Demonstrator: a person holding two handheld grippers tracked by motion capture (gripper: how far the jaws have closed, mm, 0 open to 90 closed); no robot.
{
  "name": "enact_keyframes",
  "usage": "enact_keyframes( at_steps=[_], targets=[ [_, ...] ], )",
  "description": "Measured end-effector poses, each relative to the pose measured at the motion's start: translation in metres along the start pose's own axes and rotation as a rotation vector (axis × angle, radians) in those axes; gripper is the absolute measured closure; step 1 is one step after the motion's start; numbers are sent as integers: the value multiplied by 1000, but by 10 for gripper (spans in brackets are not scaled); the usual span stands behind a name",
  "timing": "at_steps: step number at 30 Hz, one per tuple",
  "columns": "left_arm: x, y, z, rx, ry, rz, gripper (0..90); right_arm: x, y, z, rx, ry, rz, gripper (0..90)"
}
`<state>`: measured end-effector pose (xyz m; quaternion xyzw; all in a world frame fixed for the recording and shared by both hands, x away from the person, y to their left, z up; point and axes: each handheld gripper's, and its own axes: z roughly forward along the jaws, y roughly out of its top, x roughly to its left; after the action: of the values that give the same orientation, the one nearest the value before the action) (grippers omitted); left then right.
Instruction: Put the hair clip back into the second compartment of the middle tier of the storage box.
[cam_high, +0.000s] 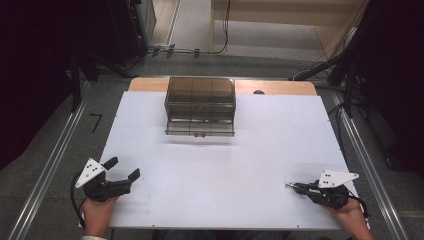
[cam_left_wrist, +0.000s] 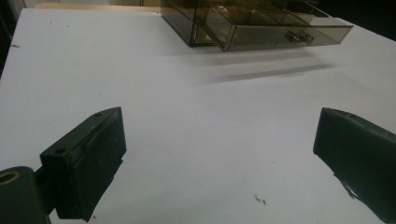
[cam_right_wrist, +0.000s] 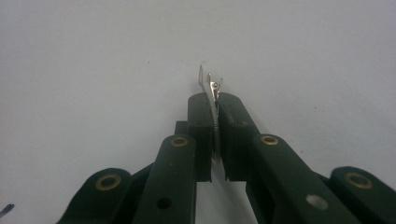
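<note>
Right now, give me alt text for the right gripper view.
The right gripper has its black jaws shut on a small metal clip, whose silvery tip pokes out past them. Behind it lies the plain white table.

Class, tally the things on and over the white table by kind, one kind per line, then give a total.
Smoky clear drawer box: 1
Small metal clip, held in the right claw: 1
Handheld claws, left claw open and right claw shut on the clip: 2
Total: 4
</note>
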<state>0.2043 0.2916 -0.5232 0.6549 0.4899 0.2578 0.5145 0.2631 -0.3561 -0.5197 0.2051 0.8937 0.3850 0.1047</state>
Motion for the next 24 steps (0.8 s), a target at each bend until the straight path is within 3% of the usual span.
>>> enact_keyframes(
  at_steps=[5, 12, 18, 24],
  targets=[
    [0, 0, 0, 0, 0, 0, 27, 1, 0, -1, -4, -4, 3, 834],
    [0, 0, 0, 1, 1, 0, 27, 0, -2, -5, -53, -7, 30, 835],
    [0, 0, 0, 1, 0, 0, 27, 1, 3, -6, -134, 1, 59, 835],
    [0, 0, 0, 0, 1, 3, 27, 4, 8, -2, -144, -5, 58, 835]
  ],
)
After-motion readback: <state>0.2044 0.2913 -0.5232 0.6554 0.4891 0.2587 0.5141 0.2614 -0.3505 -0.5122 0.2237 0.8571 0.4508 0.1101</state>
